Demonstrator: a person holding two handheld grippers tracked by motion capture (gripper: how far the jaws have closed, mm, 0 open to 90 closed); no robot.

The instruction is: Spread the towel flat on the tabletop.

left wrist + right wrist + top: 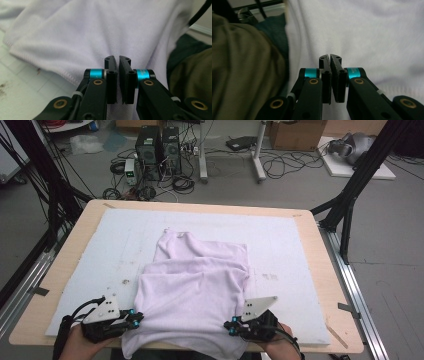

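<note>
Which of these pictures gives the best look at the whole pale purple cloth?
The high view: the cloth lies folded on the white mat, its near edge hanging over. Both gripper views show close-up patches of it.

A lab or test room: black tripod legs flank a wooden table topped with a white mat. Behind it, on the grey floor, stand computer towers amid tangled cables, desk legs and a cardboard box.
</note>
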